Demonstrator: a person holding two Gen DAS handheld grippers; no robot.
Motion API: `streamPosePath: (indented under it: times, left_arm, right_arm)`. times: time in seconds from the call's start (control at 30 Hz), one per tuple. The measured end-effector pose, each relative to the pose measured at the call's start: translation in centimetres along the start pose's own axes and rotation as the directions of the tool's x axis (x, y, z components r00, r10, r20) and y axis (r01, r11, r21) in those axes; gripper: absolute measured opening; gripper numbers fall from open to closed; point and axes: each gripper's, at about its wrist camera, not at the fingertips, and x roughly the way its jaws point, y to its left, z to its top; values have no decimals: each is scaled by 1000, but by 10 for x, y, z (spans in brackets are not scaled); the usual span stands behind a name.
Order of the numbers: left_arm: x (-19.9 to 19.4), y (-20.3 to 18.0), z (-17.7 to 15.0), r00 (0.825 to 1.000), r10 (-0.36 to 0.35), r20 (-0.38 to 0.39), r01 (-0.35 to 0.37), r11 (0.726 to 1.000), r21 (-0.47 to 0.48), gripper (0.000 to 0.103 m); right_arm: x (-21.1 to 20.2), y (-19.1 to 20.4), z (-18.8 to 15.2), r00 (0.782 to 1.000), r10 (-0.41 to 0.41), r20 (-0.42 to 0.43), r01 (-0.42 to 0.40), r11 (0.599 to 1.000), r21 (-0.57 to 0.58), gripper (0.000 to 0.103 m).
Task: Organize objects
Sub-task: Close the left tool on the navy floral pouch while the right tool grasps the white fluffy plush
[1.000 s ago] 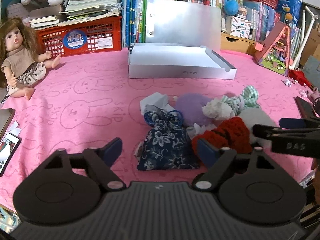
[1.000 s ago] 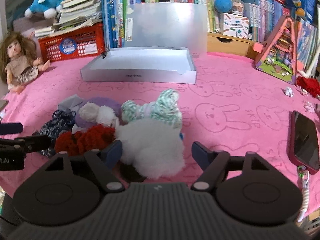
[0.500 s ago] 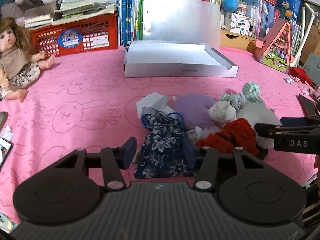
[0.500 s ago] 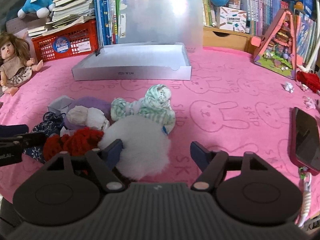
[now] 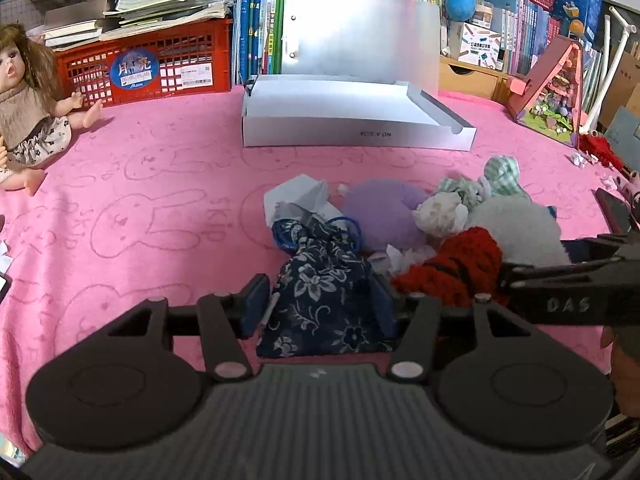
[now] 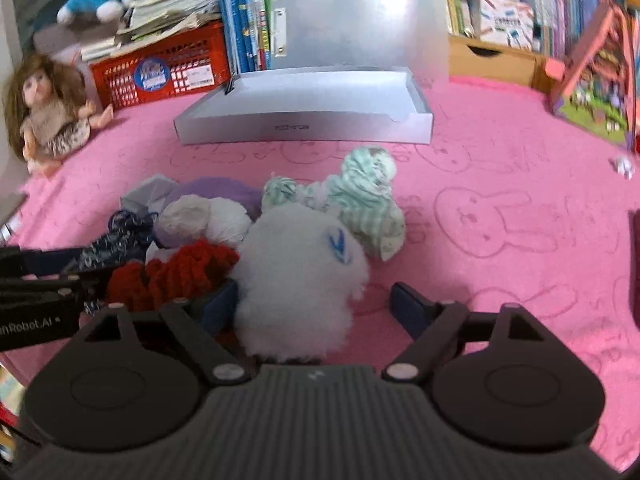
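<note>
Closing the left gripper [image 5: 320, 304] narrow on the navy pouch [image 5: 320, 292], a pad pressing each side, pouch lying on the pink cloth [image 5: 160, 184] at the near-left edge of the heap. Crowding right against it: red knit [image 5: 460, 264], white fluff [image 5: 516, 228], purple pad [image 5: 380, 212], green-striped bundle [image 5: 496, 176] farther back. Holding the right gripper [image 6: 316, 304] wide around the white fluff [image 6: 296, 276], left pad touching its flank beside the red knit [image 6: 172, 272], right pad standing apart over bare cloth [image 6: 500, 220]. Crossing each view's edge with the other tool's dark arm, close beside the heap. Leaving open cloth between heap and the silver box [image 5: 352, 120], lid upright at its far side, near wall low. Bordering the far edge with a red crate [image 5: 144, 68] and books [image 5: 256, 12]; seating a doll [image 5: 28, 96] far left. Offering bare cloth left of the pouch and right of the fluff, up to a dark phone [image 6: 635, 268] at the right edge.
</note>
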Motion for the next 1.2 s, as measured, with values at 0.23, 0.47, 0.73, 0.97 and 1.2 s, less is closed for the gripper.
streamPosePath:
  times: [0.23, 0.47, 0.73, 0.97, 1.2]
  left_arm:
    - [-2, 8, 0, 1000, -23, -5, 22, 999, -35, 61]
    - [-9, 13, -6, 1000, -4, 11, 4, 1000, -9, 61]
    - [3, 2, -9, 1000, 19, 17, -19, 999, 35, 68]
    - [12, 1, -11, 997, 66, 30, -67, 997, 25, 83]
    - [8, 5, -11, 998, 58, 33, -57, 998, -13, 80]
  right_arm:
    - [-1, 0, -4, 1000, -14, 18, 14, 1000, -12, 89]
    - [2, -5, -13, 997, -65, 40, 64, 998, 18, 103]
    - [3, -4, -11, 997, -74, 30, 73, 997, 12, 103]
    - [3, -4, -12, 996, -78, 38, 77, 997, 13, 103]
    - [1, -6, -9, 998, -63, 17, 63, 998, 28, 103]
